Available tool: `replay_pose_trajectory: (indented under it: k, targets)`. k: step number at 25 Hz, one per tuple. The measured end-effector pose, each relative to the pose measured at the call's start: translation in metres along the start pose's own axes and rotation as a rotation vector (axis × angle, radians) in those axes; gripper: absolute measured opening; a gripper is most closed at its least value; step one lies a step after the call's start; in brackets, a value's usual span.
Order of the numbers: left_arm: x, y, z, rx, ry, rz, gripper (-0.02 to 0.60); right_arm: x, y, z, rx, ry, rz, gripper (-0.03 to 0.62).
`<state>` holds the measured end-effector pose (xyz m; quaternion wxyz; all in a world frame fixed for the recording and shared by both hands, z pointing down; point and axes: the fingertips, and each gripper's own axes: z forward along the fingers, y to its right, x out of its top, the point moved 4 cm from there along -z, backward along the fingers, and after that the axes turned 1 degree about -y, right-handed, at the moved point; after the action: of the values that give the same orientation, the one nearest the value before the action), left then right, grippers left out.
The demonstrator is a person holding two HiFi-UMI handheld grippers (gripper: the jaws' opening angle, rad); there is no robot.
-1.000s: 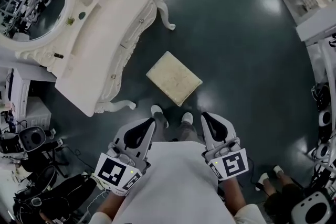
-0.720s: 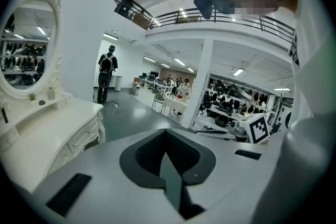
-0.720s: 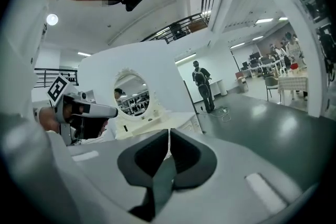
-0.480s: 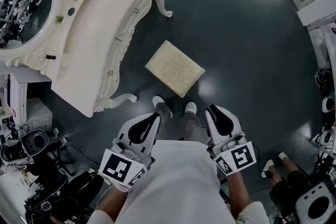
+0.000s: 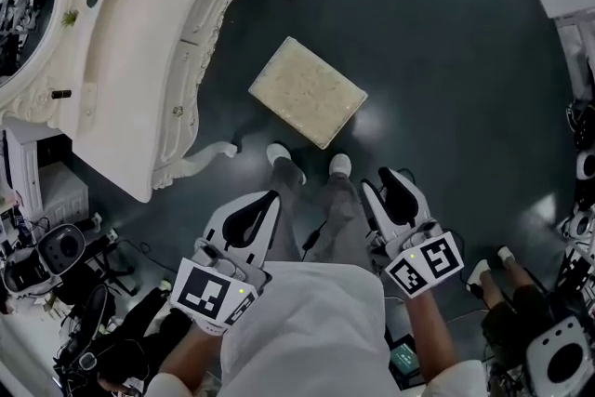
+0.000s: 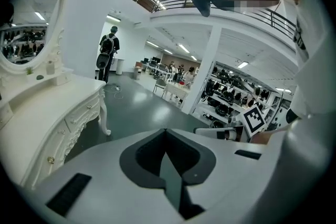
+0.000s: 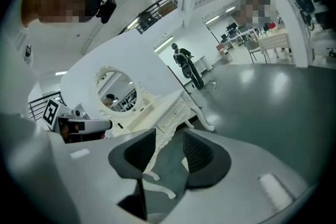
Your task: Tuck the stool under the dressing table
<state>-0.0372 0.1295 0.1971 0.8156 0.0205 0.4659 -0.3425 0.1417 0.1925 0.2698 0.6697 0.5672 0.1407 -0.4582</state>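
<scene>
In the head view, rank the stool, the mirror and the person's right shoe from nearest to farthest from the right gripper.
From the right gripper, its fingers opening with nothing between them:
1. The right shoe, just up-left of it.
2. The stool, ahead on the floor.
3. The mirror, far upper left.

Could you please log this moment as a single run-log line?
stool: beside dressing table, not tucked | left gripper: shut, empty | right gripper: opening, empty

Right claw (image 7: 169,139), shut before, is opening, empty.
</scene>
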Motion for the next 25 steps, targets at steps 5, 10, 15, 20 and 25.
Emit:
replay_pose_trajectory:
  k: [5,10,15,20,25]
  targets:
    - [-0.022,-0.01,0.019,-0.009,-0.034,-0.021,0.008,-0.034,0.029,0.02,-0.04,-0.033,0.08,0.187]
    - [-0.037,-0.015,0.034,-0.013,-0.066,-0.023,0.008,-0.057,0.052,0.037,-0.075,-0.058,0.109,0.204]
    - [-0.053,-0.022,0.055,-0.004,-0.086,-0.023,0.008,-0.083,0.08,0.06,-0.102,-0.086,0.154,0.204]
    - [-0.066,-0.034,0.072,0.002,-0.103,-0.03,0.008,-0.113,0.108,0.082,-0.144,-0.134,0.188,0.204]
    - [-0.083,-0.048,0.092,0.02,-0.1,-0.045,0.008,-0.146,0.134,0.107,-0.174,-0.169,0.226,0.227]
